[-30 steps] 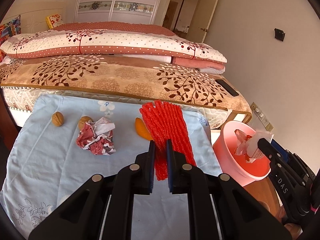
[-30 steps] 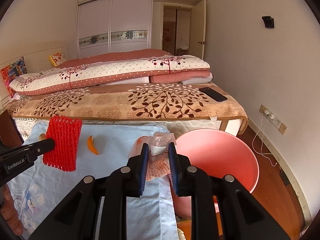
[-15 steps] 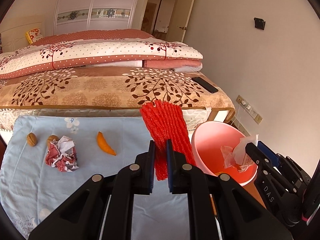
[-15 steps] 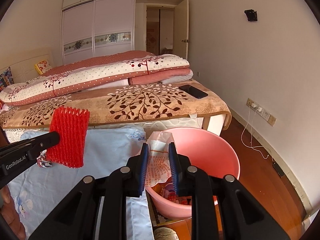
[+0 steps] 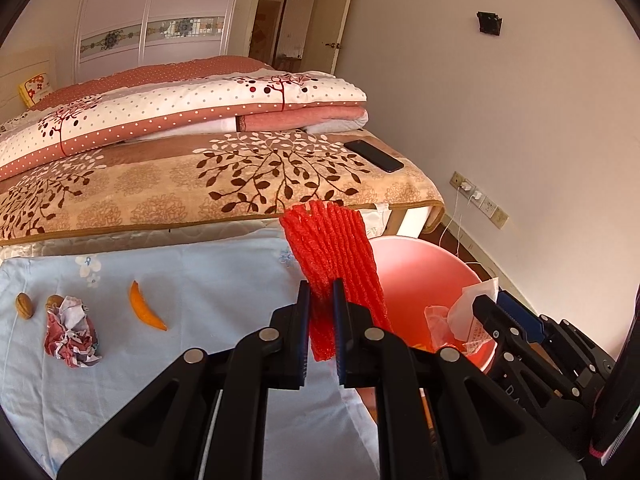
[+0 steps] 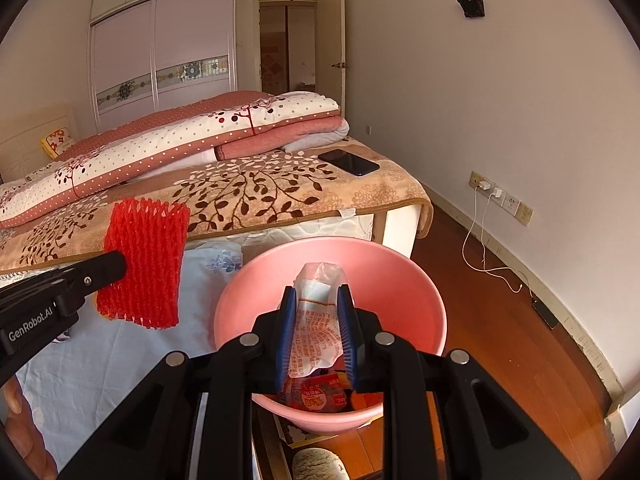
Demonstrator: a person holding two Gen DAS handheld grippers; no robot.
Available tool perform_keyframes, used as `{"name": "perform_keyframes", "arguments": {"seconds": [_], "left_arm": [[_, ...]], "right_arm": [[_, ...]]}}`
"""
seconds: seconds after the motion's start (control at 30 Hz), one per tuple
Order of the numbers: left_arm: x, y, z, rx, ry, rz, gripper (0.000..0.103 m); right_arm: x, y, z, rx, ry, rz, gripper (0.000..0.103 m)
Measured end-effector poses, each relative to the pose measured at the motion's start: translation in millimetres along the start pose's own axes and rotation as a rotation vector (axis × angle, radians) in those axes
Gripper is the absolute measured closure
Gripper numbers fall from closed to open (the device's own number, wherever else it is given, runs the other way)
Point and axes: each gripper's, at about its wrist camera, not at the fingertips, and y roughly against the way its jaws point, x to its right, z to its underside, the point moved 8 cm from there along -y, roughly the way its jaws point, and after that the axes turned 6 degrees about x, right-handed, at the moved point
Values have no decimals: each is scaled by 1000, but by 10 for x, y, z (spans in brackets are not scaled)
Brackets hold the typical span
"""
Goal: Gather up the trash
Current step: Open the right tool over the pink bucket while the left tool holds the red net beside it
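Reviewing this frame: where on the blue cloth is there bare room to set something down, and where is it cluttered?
Free: the blue cloth between the orange peel and the pink basin, and the near stretch below the crumpled paper. Crowded: the far left, where two walnuts sit beside the paper. The basin already holds wrappers.

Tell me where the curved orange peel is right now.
In the left wrist view, the curved orange peel lies on the pale blue cloth, between the crumpled red-and-white paper and the red foam net.
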Motion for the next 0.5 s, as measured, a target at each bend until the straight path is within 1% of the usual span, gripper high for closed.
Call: {"name": "perform_keyframes", "arguments": {"seconds": [0.2, 0.5], "left_arm": [[124, -136, 49, -24, -23, 11, 93], [226, -276, 108, -46, -42, 28, 93]], "right_arm": [[128, -77, 34, -13, -18, 20, 83], [211, -137, 56, -17, -31, 31, 83]]}}
